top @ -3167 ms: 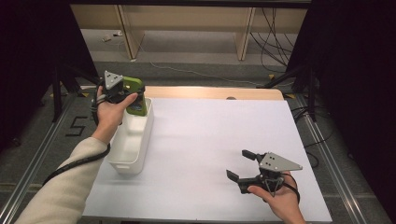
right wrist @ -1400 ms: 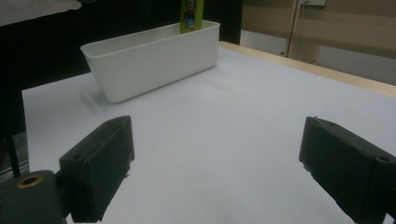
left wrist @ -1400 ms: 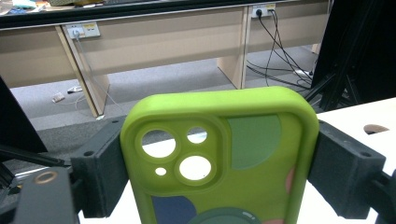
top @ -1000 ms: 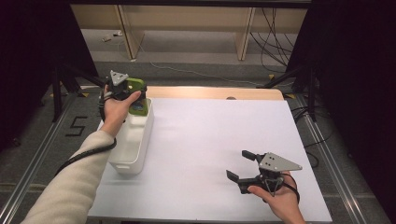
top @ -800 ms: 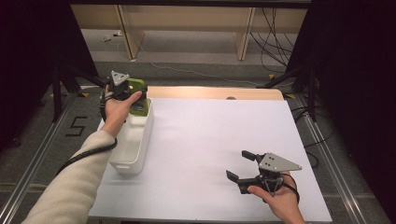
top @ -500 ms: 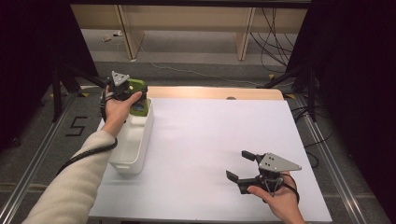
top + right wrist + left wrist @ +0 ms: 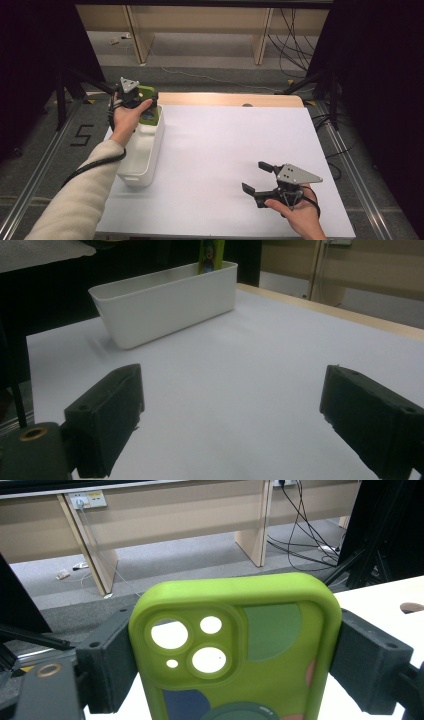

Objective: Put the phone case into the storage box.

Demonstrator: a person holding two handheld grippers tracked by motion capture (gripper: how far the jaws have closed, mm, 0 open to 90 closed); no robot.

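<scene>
Left gripper view: phone case (image 7: 235, 645) camera cutouts

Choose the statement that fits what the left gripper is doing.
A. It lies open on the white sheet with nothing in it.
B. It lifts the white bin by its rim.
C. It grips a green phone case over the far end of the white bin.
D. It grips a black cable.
C: the left gripper has its jaws against both edges of the green phone case, above the white bin.

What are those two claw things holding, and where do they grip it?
The left gripper clamps a green phone case by its two long side edges, over the white bin. The right gripper holds nothing.
</scene>
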